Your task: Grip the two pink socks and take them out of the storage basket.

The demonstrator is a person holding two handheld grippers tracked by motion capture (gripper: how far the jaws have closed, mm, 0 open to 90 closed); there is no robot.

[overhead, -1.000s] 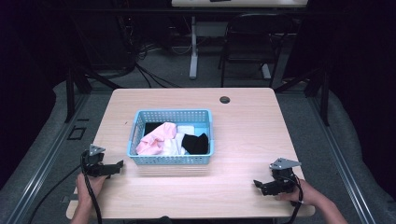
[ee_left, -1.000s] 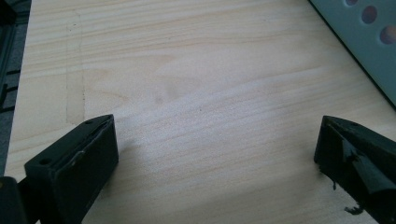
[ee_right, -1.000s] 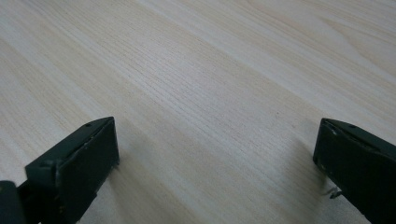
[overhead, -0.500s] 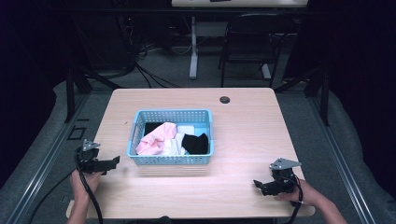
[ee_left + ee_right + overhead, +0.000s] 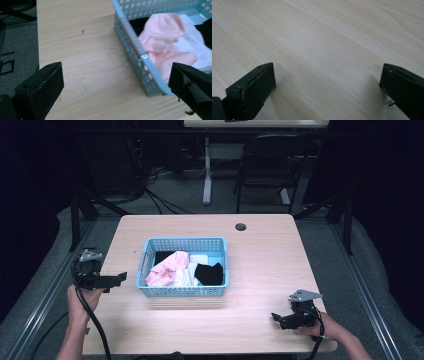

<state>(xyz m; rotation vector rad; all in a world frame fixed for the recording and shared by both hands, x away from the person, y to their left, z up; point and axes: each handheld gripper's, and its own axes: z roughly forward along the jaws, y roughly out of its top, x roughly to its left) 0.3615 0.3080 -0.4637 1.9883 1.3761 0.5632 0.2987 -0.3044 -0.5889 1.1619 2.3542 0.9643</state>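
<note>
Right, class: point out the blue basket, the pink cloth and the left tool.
blue basket (image 5: 185, 291), high view, near wall.
pink cloth (image 5: 163, 53), left gripper view, middle of the folds.
left tool (image 5: 120, 277), high view, between its open tips.

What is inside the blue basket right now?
The blue basket holds a pink cloth, a white cloth and a black cloth; whatever lies beneath them is covered.

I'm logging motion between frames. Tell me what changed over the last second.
The left gripper drew back toward the table's left edge, then lifted a little toward the blue basket, jaws open and empty. The right gripper, the basket and the clothes in it stayed put.
</note>
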